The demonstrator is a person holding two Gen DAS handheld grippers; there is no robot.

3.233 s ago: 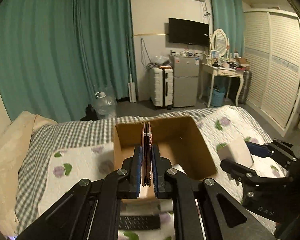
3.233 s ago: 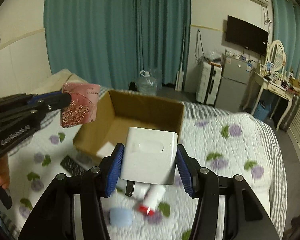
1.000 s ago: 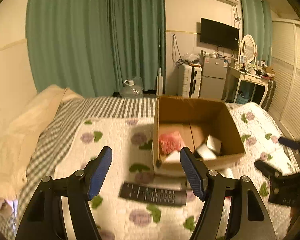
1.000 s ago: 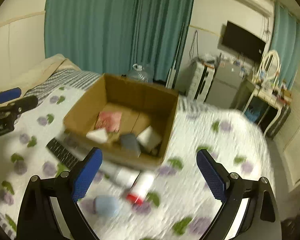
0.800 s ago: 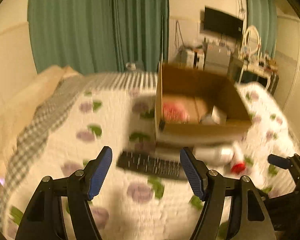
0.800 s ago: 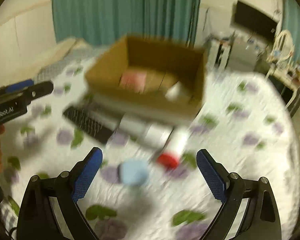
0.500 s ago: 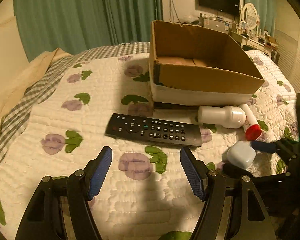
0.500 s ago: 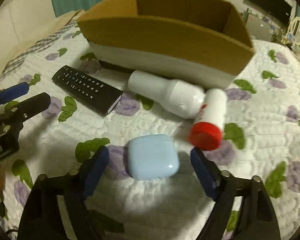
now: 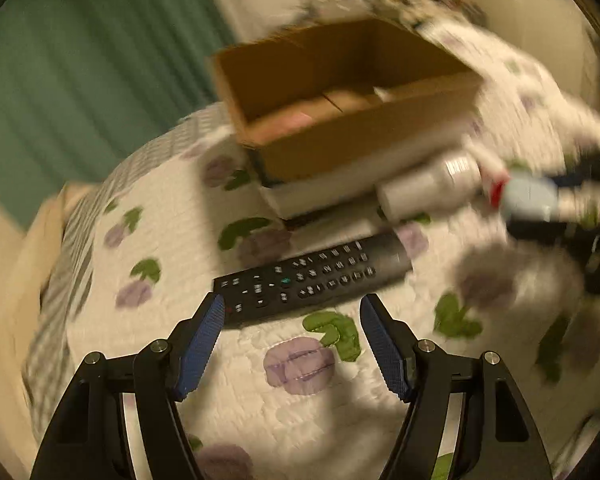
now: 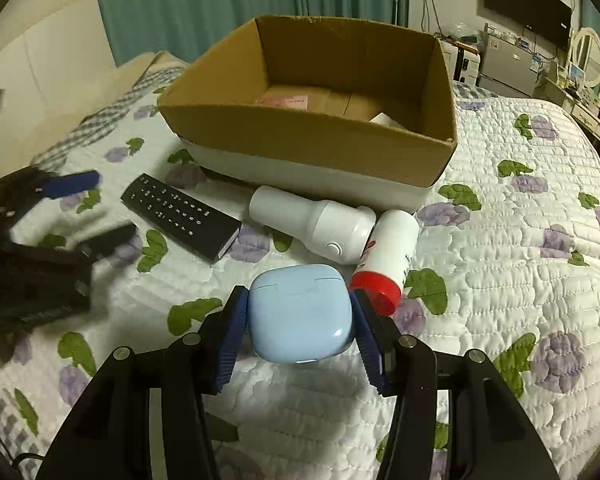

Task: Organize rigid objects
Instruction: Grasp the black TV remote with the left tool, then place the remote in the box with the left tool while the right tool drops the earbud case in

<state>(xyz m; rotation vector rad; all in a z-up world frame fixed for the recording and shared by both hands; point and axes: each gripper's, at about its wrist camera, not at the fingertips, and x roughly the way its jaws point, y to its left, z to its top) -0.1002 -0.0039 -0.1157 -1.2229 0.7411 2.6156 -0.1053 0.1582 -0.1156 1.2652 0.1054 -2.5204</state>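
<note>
My right gripper (image 10: 298, 322) is shut on a pale blue earbud case (image 10: 300, 312), its blue pads against both sides, just over the quilt. My left gripper (image 9: 292, 316) is open and empty, hovering just short of the near end of a black remote (image 9: 312, 276), which lies flat on the quilt; the remote also shows in the right wrist view (image 10: 180, 210). An open cardboard box (image 10: 312, 140) stands behind, with a pink packet (image 10: 282, 100) and a white item inside. A white bottle (image 10: 312, 222) and a red-capped tube (image 10: 388, 258) lie in front of the box.
The bed's floral quilt (image 10: 520, 240) stretches to the right. A checked blanket and pillow (image 10: 112, 92) lie at the far left. Green curtains, a fridge and a dresser stand beyond the bed. The left gripper (image 10: 84, 208) shows at the left of the right wrist view.
Both grippers dropped earlier items into the box and came down to the quilt. My right gripper has closed on the blue case. My left gripper has moved up to the remote.
</note>
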